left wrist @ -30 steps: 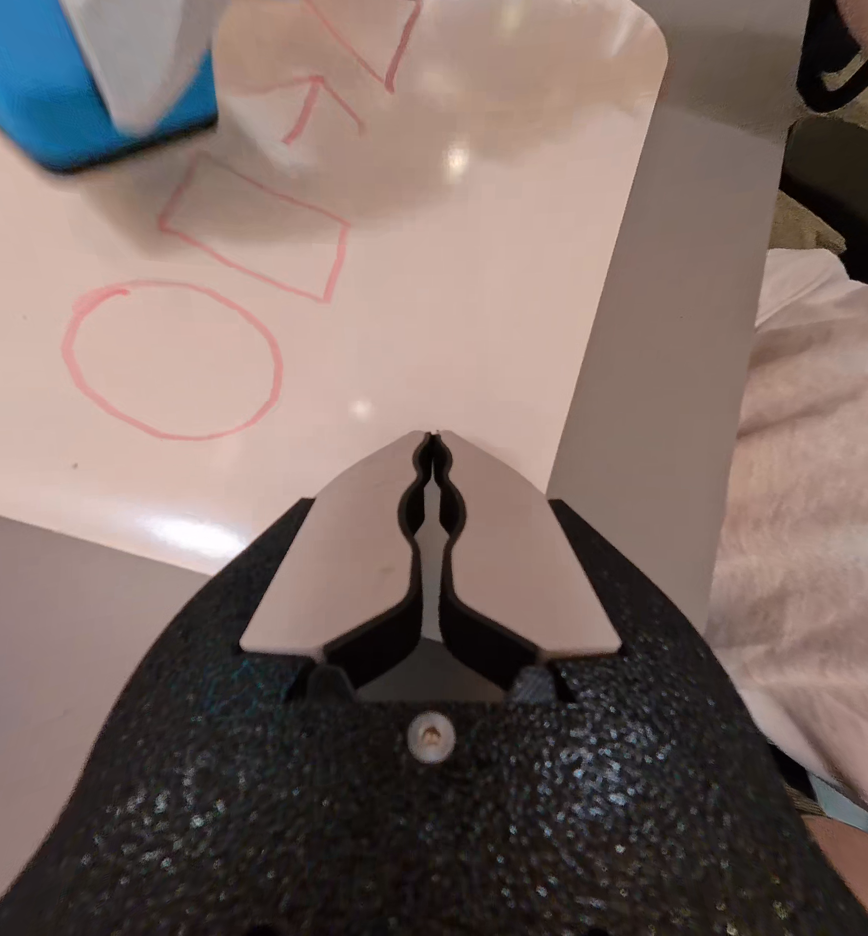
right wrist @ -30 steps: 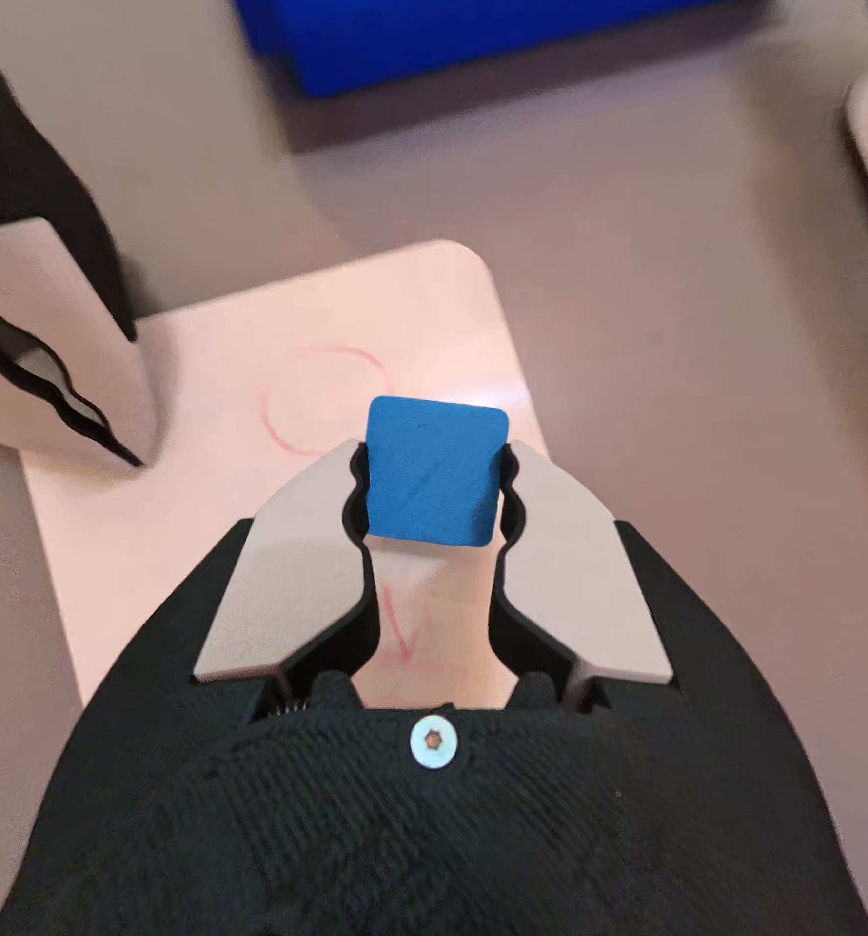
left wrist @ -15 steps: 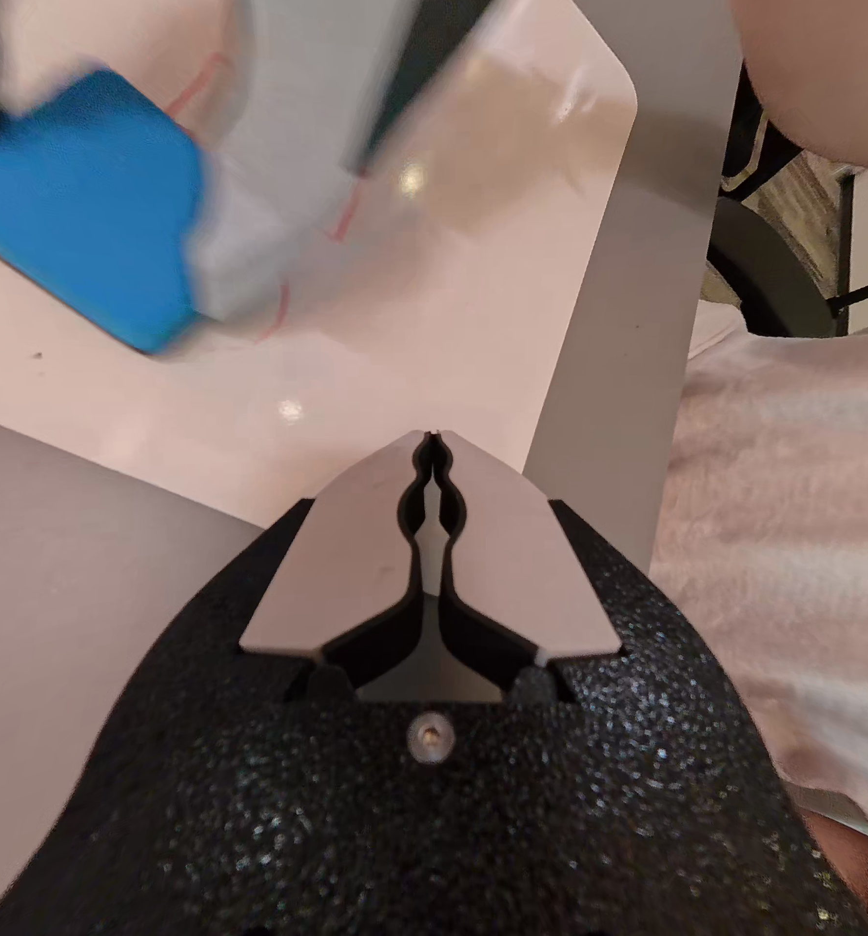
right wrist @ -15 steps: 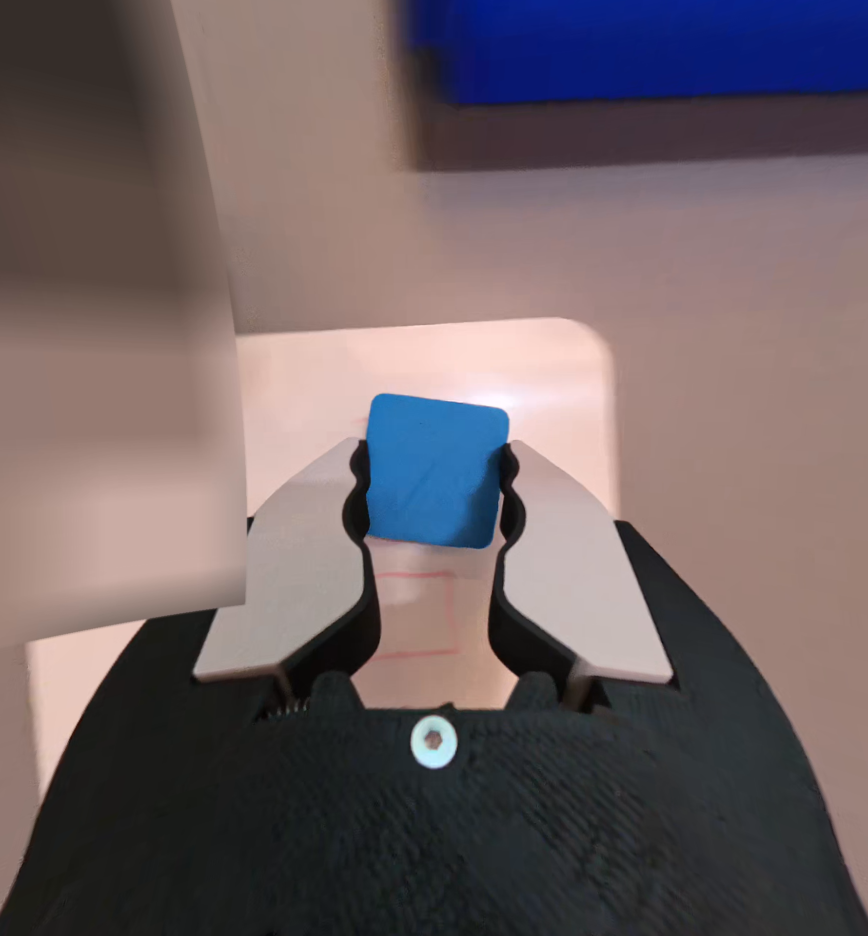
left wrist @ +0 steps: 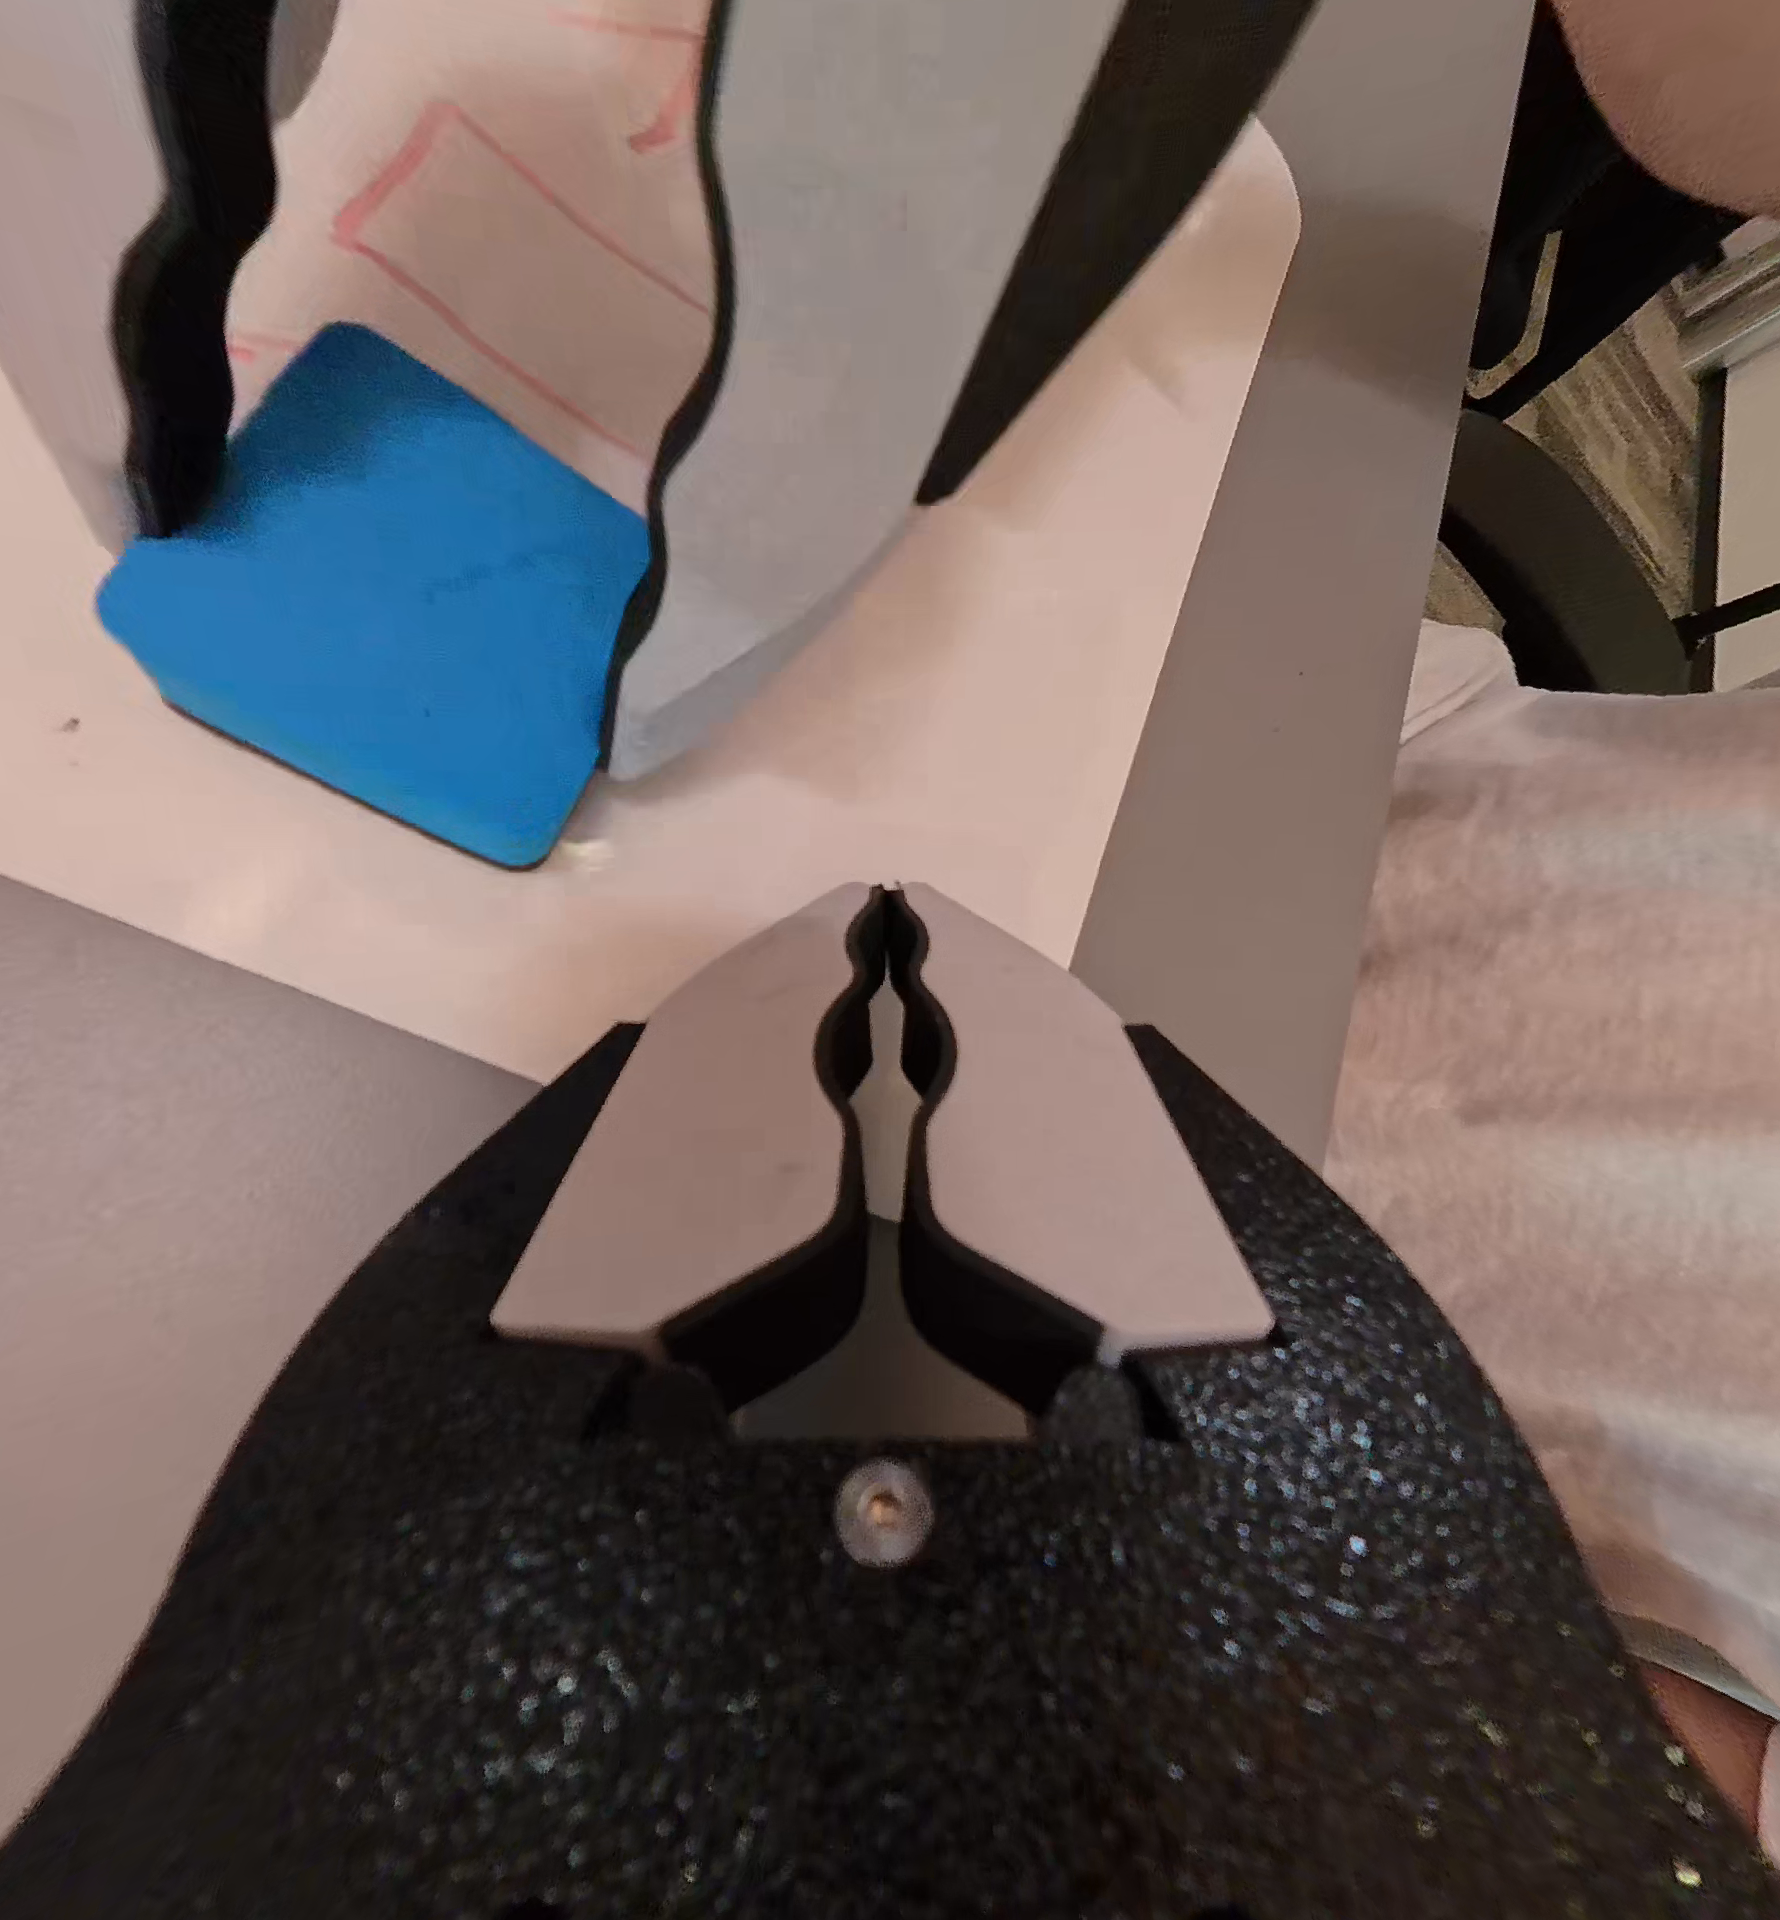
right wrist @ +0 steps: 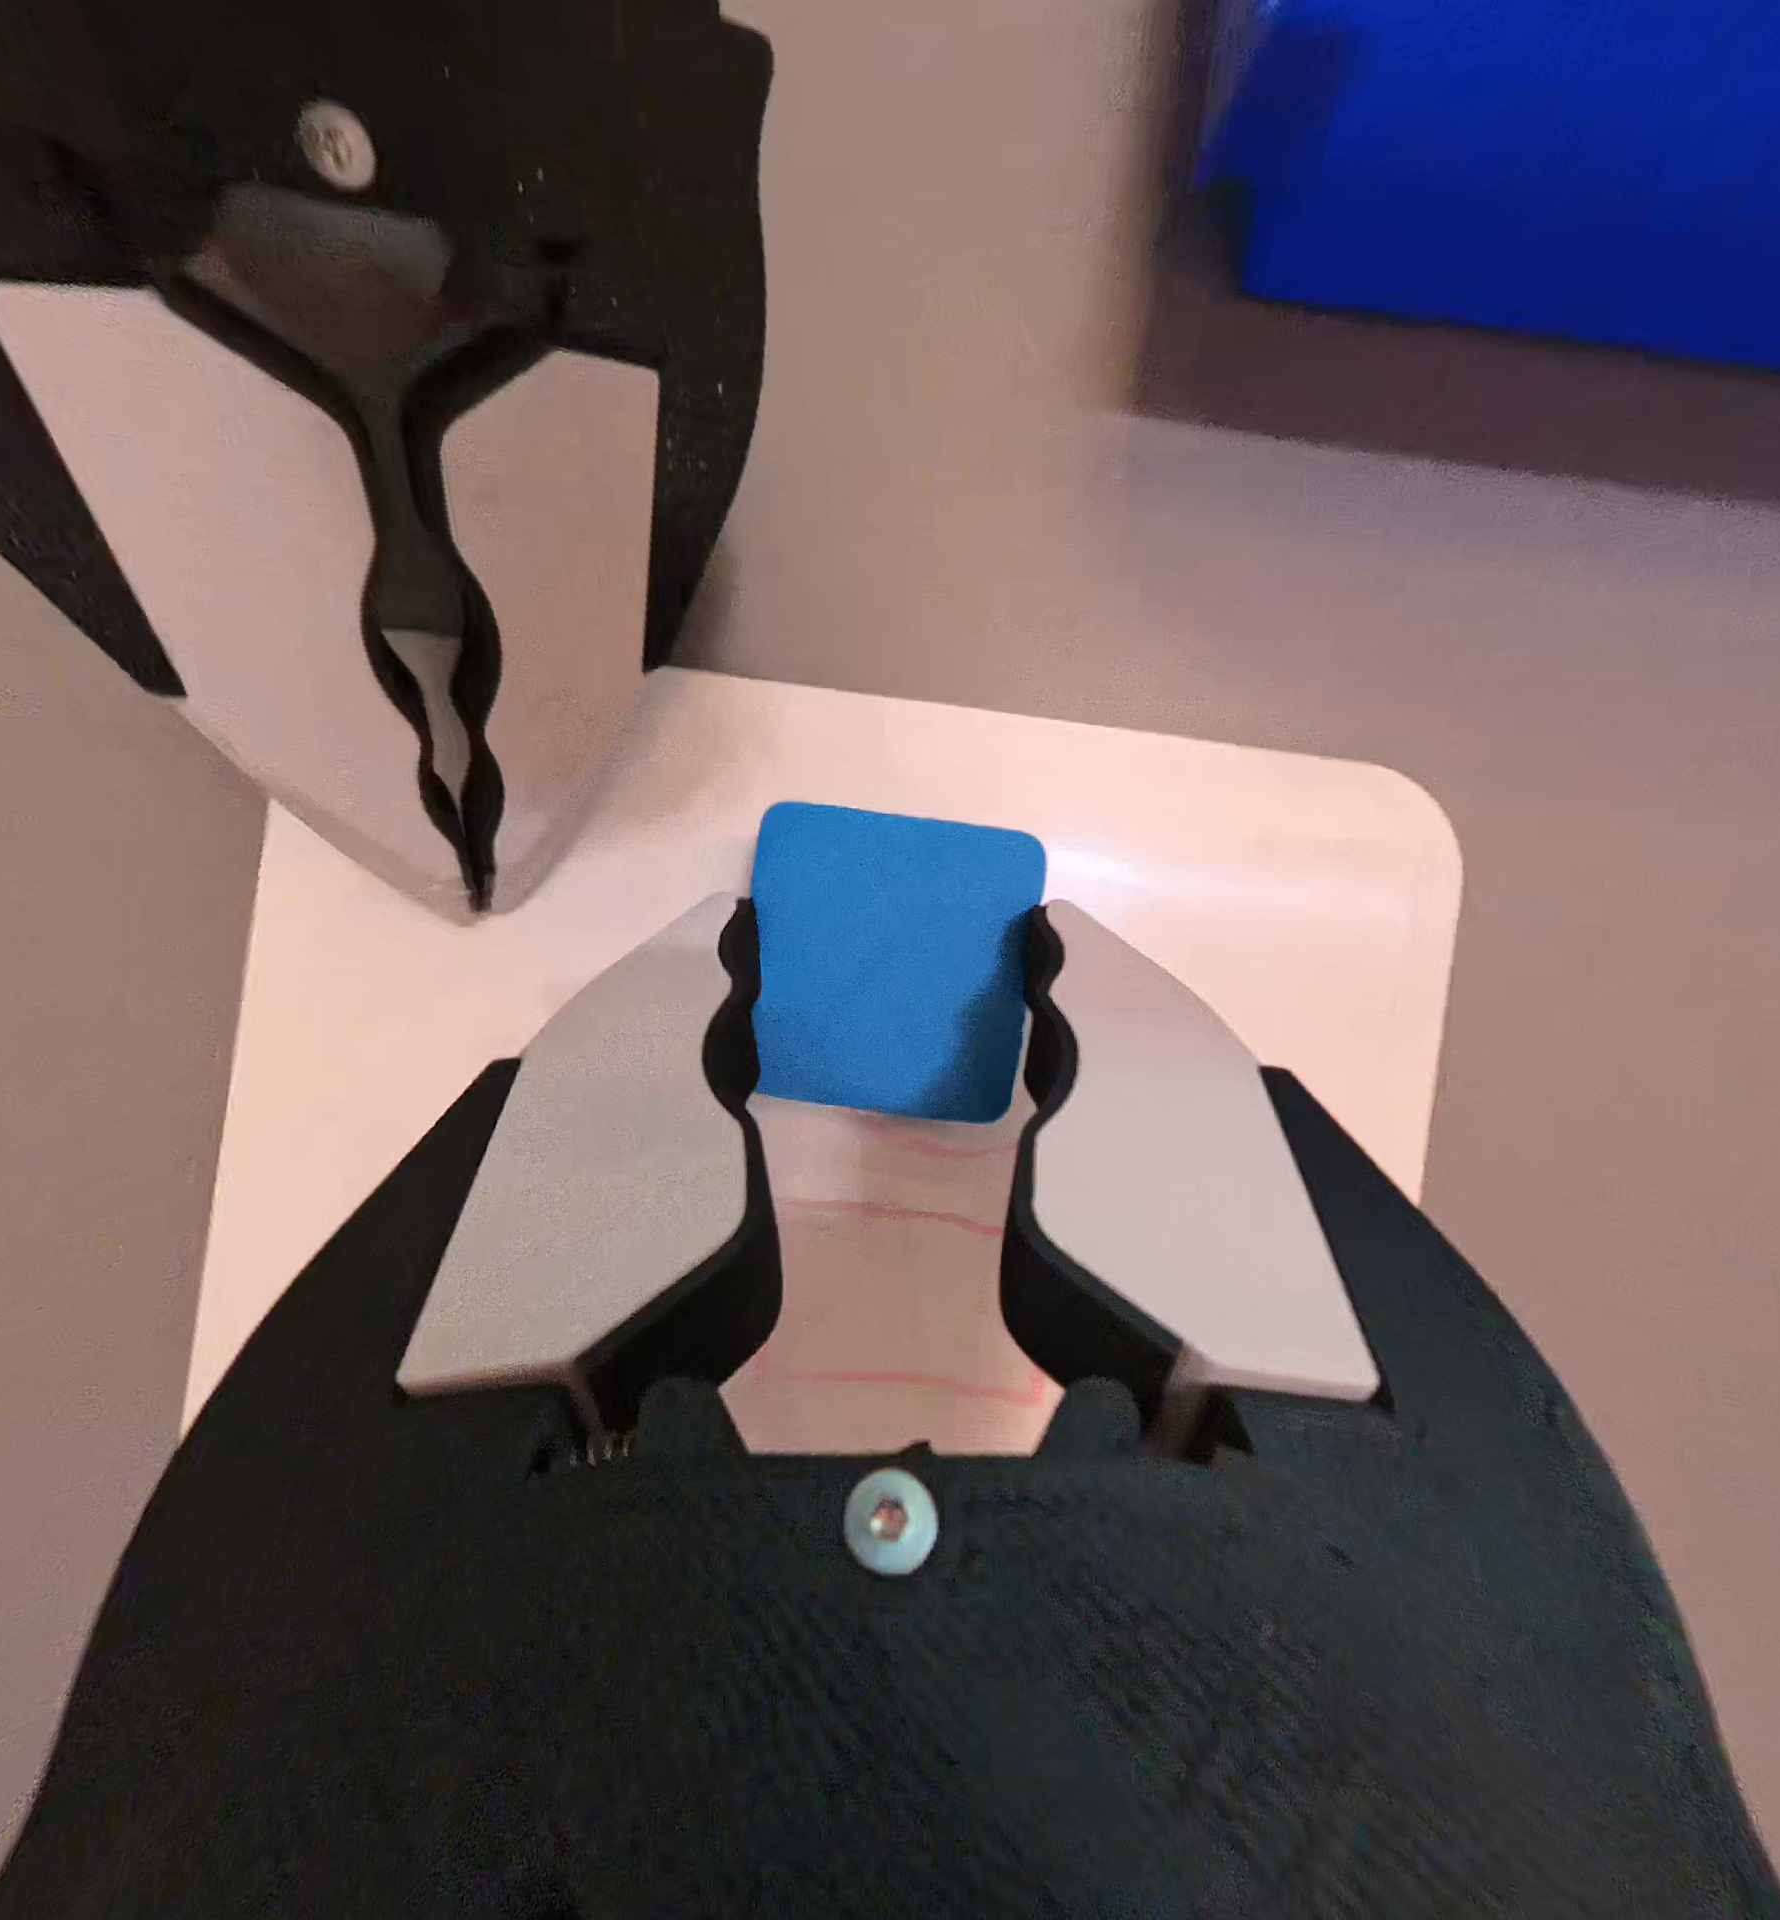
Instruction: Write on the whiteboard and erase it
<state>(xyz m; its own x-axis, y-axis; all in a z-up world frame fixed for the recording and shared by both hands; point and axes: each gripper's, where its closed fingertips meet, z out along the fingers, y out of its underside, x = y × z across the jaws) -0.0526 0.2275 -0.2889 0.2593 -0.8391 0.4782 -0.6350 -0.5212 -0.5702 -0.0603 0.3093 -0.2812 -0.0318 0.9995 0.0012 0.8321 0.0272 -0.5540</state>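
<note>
Blue eraser [right wrist: 891, 966] clamped flat on the whiteboard [right wrist: 1229, 894] between the right gripper [right wrist: 891, 914] fingers.

Pressed face-down near the board's corner, pinched on two opposite sides by the right gripper's fingertips, with the jaws held apart by its width. Just behind it, framed by those fingers, faint red marker lines [left wrist: 512, 218] of a drawn rectangle. Close by at the board's near edge, the left gripper [left wrist: 884, 891] with its tips meeting and nothing between them; seemingly resting on or just over the board, though contact hard to judge. Under the board, a plain grey table [right wrist: 1488, 582]. At the far side, a blurred blue block [right wrist: 1551, 177], cut off by the frame. Beside the table, a pale pink garment [left wrist: 1613, 1091], a dark chair [left wrist: 1561, 561]. Upper part of the red drawing hidden behind the right gripper.
</note>
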